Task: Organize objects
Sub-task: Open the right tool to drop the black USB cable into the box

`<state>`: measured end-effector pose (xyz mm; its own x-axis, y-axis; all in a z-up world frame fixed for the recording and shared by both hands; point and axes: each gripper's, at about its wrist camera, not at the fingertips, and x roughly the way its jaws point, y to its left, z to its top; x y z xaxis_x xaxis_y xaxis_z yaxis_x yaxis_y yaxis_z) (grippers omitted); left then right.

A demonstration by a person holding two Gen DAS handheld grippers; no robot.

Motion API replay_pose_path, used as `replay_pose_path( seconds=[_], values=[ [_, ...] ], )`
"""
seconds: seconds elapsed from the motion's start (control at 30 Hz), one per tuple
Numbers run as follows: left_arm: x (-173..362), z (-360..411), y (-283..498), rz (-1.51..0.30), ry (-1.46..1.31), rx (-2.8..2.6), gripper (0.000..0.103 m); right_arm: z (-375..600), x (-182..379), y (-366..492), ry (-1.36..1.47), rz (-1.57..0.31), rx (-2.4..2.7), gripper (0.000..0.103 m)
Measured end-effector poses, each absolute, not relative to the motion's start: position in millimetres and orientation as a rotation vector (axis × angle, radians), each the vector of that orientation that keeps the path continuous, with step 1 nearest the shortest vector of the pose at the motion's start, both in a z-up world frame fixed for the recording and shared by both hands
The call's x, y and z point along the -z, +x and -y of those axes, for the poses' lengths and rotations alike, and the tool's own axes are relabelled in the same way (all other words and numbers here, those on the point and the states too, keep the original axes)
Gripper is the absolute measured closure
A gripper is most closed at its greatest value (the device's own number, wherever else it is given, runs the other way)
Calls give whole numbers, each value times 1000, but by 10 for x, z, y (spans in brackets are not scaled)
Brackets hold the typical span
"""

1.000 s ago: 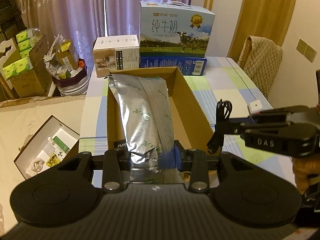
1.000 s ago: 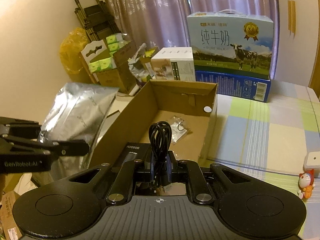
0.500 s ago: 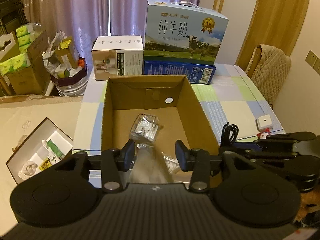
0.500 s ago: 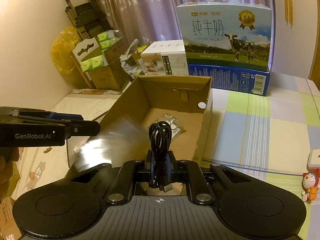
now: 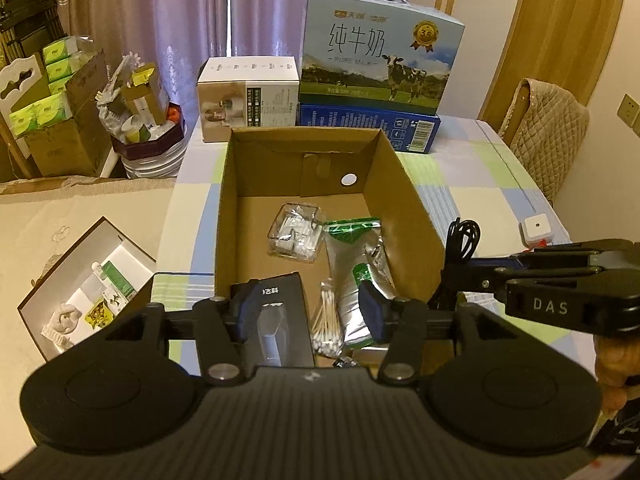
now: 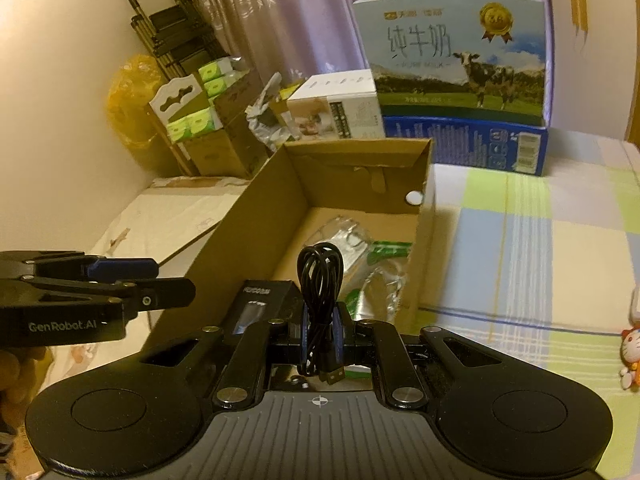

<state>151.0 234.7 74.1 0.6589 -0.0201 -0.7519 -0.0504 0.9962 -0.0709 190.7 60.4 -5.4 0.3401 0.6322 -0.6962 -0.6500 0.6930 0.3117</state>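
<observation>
Your table (image 5: pixel 472 172) wore a checked cloth of green, blue and pale squares. On it sat the open cardboard box (image 5: pixel 404 200), and behind that a white carton (image 5: pixel 248 100) beside a blue flat box (image 5: pixel 368 126) — the milk case (image 5: pixel 380 44) stacked on top. A small white cube (image 5: pixel 537 229) rested near the right edge.

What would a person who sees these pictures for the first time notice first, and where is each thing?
The open cardboard box in the middle of the table draws the eye first; a silver foil pouch, cotton swabs and a black product box lie inside. Next comes the coiled black cable clamped in the right gripper, above the box's near end. Behind the box stands a big milk carton with a cow picture.
</observation>
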Motion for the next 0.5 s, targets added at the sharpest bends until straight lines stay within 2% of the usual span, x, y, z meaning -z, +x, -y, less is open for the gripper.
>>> replay_pose_path(
  seconds=[0.07,0.13,0.2,0.5],
  values=[
    [-735,-2358,1508,-853,-88,-26,52,-631,58,1927,-10,-907,-851,93],
    [-722,-2374,1502,-856,-85,-40,45,-621,55,1947,25,-889,-856,85],
    [-709,-2389,1487,-859,-85,-42,45,-588,40,1963,59,-861,-833,62],
    [-643,-2343,1345,-859,-105,-47,43,-314,20,1982,129,-853,-774,60]
  ],
)
